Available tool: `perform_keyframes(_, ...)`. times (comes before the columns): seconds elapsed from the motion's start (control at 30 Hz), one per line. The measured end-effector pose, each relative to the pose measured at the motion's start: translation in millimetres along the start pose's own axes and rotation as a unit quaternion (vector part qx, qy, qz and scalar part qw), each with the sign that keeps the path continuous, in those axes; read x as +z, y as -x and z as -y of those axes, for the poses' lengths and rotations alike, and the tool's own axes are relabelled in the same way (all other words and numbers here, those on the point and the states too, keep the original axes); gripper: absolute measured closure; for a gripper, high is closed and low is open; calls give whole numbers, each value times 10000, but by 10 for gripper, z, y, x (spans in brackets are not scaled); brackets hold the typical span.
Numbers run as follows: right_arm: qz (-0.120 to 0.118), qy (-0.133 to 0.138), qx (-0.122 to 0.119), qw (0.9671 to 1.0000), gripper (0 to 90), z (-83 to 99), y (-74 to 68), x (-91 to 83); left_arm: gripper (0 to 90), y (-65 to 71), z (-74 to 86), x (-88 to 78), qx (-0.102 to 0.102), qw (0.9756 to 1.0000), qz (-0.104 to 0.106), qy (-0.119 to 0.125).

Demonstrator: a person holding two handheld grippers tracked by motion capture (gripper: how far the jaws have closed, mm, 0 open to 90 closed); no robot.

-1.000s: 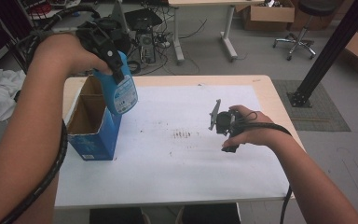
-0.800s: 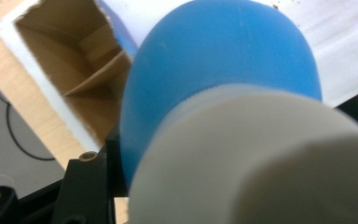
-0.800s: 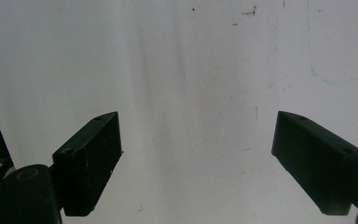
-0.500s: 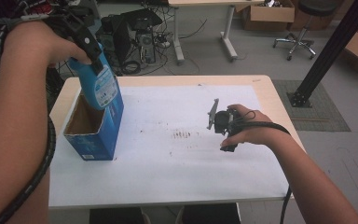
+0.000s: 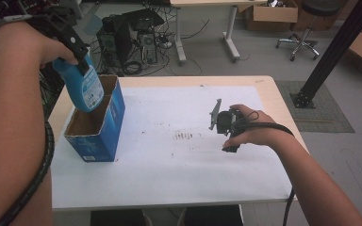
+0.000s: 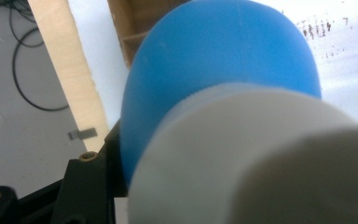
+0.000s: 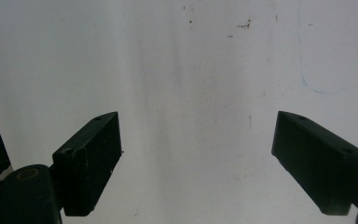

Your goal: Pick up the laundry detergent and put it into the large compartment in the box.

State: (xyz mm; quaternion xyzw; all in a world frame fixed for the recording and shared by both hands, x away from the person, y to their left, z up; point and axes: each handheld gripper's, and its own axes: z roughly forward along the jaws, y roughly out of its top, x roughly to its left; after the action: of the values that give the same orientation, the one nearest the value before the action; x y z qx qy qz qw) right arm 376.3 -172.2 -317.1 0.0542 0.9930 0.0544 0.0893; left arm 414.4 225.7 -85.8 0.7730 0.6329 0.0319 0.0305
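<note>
A blue bottle with a label hangs tilted over the open top of a blue cardboard box at the table's left end. My left gripper is shut on the bottle's top. In the left gripper view the blue bottle and its grey cap sit right in front of the camera, with the box's brown inside beyond. My right gripper rests on the white sheet at right of centre. Its jaws stand wide apart with nothing between them, and the right gripper looks onto bare sheet.
A white sheet covers most of the wooden table, with dark specks near its middle. Behind the table stand a computer tower and cables on the floor. A black post rises at the right.
My left hand has carried the bottle leftward and slightly up, from the box's right side to above its left part. The right hand has not moved.
</note>
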Motion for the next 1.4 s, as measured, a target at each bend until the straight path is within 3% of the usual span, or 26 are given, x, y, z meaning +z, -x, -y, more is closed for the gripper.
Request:
perform_keyframes(0.23,11,-37,-62,10000,158,-10,-20,2,407,-66,27,22,-260,9996,-74,-26)
perform_keyframes(0.43,8,-42,-98,9999,158,-24,-29,13,407,-136,62,36,-474,9989,-8,23)
perform_keyframes(0.57,3,-42,-103,9999,158,-25,-24,18,407,-142,64,88,-452,9989,-98,-1)
perform_keyframes(1.03,-25,-52,-117,9999,158,-40,-15,51,406,-239,58,384,-534,9985,-22,-84)
perform_keyframes(1.4,-19,-53,-105,9999,158,-20,-5,51,406,-232,47,755,-501,9985,5,-214)
